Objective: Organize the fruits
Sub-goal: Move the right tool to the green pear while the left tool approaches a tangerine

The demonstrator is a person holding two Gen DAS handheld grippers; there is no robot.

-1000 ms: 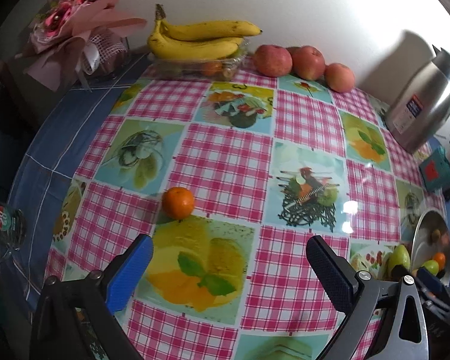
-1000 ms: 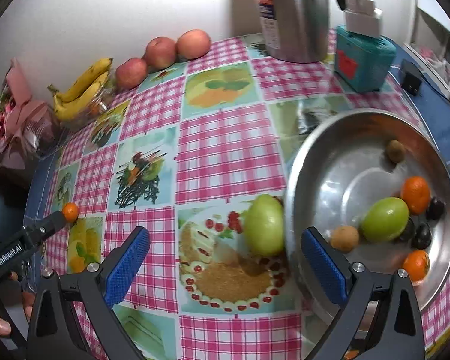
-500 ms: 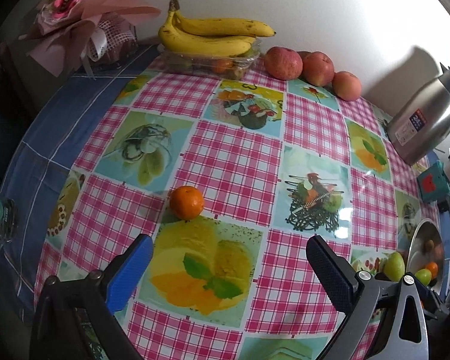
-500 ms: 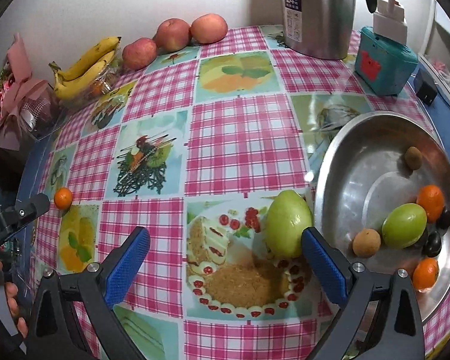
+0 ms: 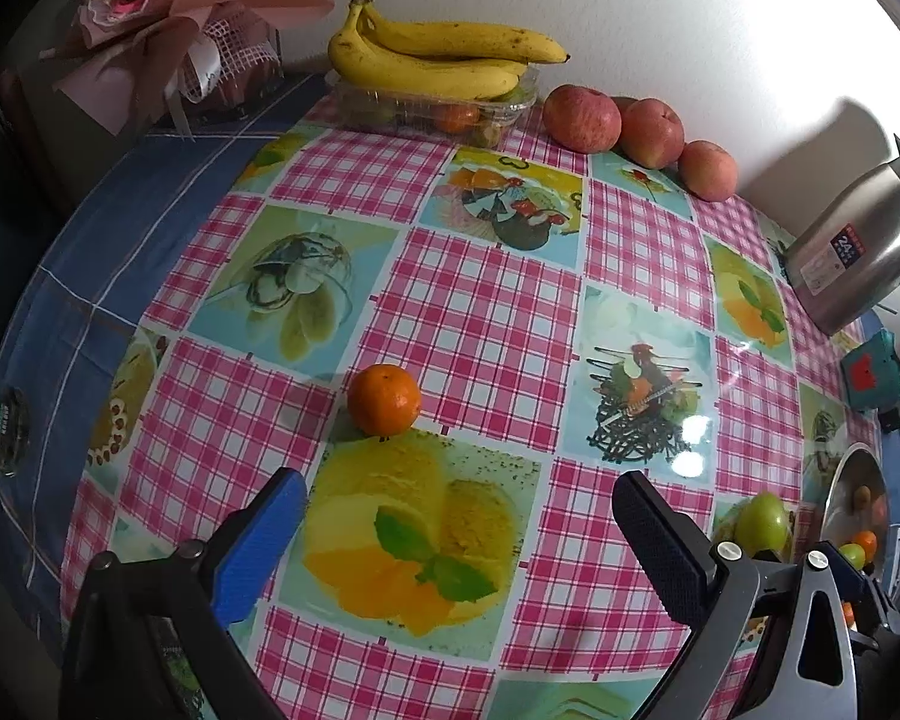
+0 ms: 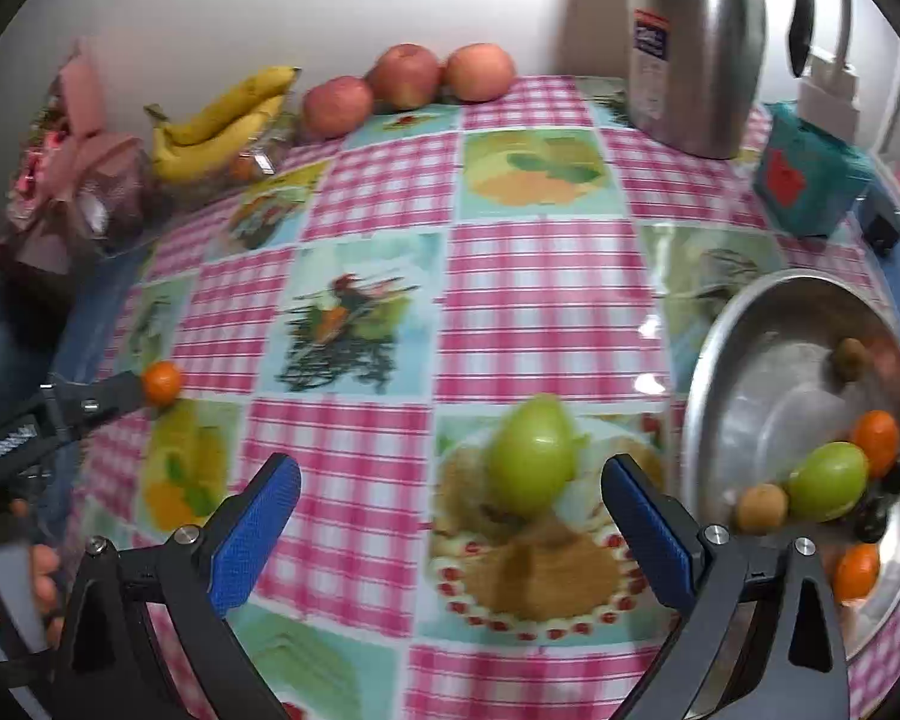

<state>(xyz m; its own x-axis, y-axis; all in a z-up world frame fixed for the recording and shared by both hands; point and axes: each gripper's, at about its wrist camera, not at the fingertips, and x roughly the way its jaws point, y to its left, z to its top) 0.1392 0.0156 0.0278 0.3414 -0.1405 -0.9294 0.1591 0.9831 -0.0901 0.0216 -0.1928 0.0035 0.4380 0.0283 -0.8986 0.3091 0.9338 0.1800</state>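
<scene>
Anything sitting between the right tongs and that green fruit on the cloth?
No. In the right wrist view only bare tablecloth lies between the open right tongs and the green fruit.

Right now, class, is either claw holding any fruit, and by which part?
Nothing is held. The left claw and the right claw are both open; the tangerine and green fruit lie free on the table.

I see a steel thermos jug [image 6: 696,42] by the wall, a teal box [image 6: 810,180] just beside it, and 1 pink-wrapped bouquet [image 5: 168,30] at the far corner.
</scene>
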